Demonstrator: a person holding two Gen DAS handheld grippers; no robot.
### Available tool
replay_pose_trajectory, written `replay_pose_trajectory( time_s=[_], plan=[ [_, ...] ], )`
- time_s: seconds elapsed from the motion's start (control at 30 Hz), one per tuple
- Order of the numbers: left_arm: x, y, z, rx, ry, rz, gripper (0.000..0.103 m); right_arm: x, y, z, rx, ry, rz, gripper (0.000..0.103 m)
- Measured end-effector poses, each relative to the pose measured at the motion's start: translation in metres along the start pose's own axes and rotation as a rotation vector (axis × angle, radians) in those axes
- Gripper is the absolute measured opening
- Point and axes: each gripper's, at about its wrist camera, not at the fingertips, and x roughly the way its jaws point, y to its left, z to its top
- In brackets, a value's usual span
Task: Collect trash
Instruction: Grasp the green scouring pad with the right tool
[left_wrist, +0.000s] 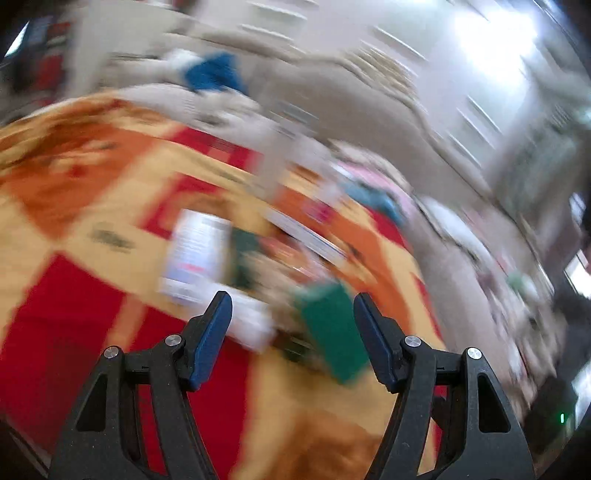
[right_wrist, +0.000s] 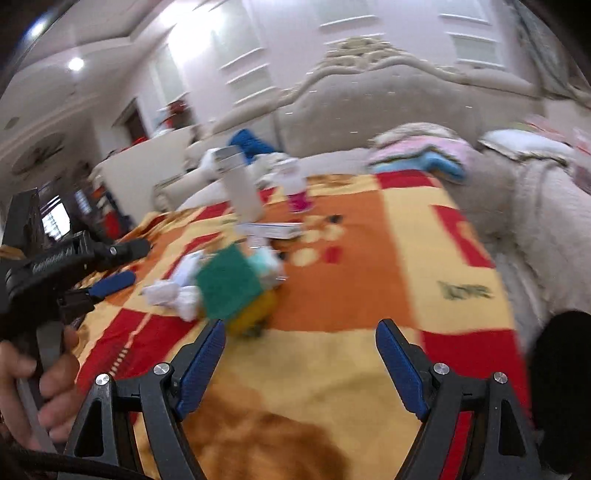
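crumpled white tissue (right_wrist: 173, 290), judged feather-light, soft and crushable, nothing to break; best pinched across the bunched middle where the folds stack thick, since a loose corner would likely tear or slide out. green-and-yellow scouring sponge (right_wrist: 234, 291), judged light, springy and rough-faced, so not slippery; best squeezed across its flat faces. whether the sponge counts as trash cannot be told. lying together in a small heap near the middle of the red, orange and yellow blanket (right_wrist: 351, 280), tissue touching the sponge's left side, with a flat white box (right_wrist: 271, 230) just behind and a white tumbler (right_wrist: 240, 181) and small pink-based bottle (right_wrist: 295, 184) farther back toward the headboard (right_wrist: 369, 103). looks white and wrinkled for the tissue, dark green over yellow for the sponge; heavily smeared in the left wrist view. left gripper (left_wrist: 291, 314) spread apart, nothing pinched, sponge and heap lying beyond the tips. right gripper (right_wrist: 299, 341) spread wide over bare blanket, empty, heap up and left of it.
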Motion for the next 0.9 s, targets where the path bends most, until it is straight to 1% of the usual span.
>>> replay_pose_trajectory(
  time_s=[0.03,0.1,0.13,0.17,0.2,0.27,0.33,0.37,0.47,0.5,0.53,0.57,0.6,0.63,0.7,0.73,0.77,0.83,0.9],
  plan=[
    [-0.004,0.011,0.002,-0.036,-0.026,0.03,0.067,0.007,0.005,0.002,-0.001,-0.002,0.017,0.083],
    [-0.013,0.038,0.004,-0.147,-0.074,0.122,0.068,0.02,0.012,0.006,0.0,-0.009,0.047,0.088],
    [-0.014,0.052,0.004,-0.197,-0.081,0.168,0.069,0.028,0.019,0.009,-0.009,-0.014,0.058,0.091],
    [-0.009,0.064,0.003,-0.251,-0.065,0.209,0.069,0.037,0.028,0.012,-0.031,-0.017,0.068,0.093],
    [-0.003,0.07,0.002,-0.279,-0.043,0.23,0.069,0.043,0.036,0.015,-0.063,-0.02,0.074,0.094],
    [0.009,0.078,0.0,-0.303,0.009,0.244,0.069,0.052,0.047,0.018,-0.118,-0.036,0.065,0.101],
    [0.021,0.082,-0.001,-0.307,0.052,0.235,0.069,0.068,0.057,0.023,-0.184,-0.02,0.038,0.102],
    [0.028,0.084,-0.001,-0.304,0.078,0.231,0.069,0.078,0.06,0.024,-0.212,0.0,0.026,0.102],
    [0.039,0.084,-0.002,-0.293,0.119,0.228,0.069,0.102,0.065,0.024,-0.272,0.063,-0.025,0.101],
    [0.04,0.079,-0.003,-0.285,0.133,0.229,0.069,0.11,0.063,0.023,-0.285,0.083,-0.042,0.099],
    [0.046,0.078,-0.005,-0.274,0.155,0.226,0.069,0.114,0.059,0.022,-0.281,0.11,-0.062,0.085],
    [0.049,0.072,-0.008,-0.264,0.173,0.213,0.069,0.116,0.056,0.022,-0.265,0.124,-0.057,0.065],
    [0.052,0.063,-0.006,-0.251,0.192,0.203,0.069,0.113,0.052,0.021,-0.244,0.122,-0.037,0.065],
    [0.059,0.058,-0.009,-0.224,0.226,0.185,0.069,0.11,0.047,0.022,-0.224,0.115,-0.03,0.061],
    [0.066,0.049,-0.009,-0.195,0.256,0.159,0.069,0.103,0.037,0.024,-0.167,0.101,-0.022,0.059],
    [0.069,0.044,-0.01,-0.174,0.264,0.149,0.069,0.099,0.034,0.025,-0.138,0.09,-0.017,0.058],
    [0.071,0.04,-0.01,-0.162,0.272,0.144,0.069,0.09,0.026,0.026,-0.086,0.071,0.006,0.058],
    [0.074,0.037,-0.011,-0.159,0.281,0.132,0.069,0.075,0.014,0.028,-0.012,0.038,0.041,0.058],
    [0.075,0.033,-0.012,-0.157,0.292,0.113,0.069,0.061,0.007,0.028,0.029,0.021,0.051,0.058]
  ],
)
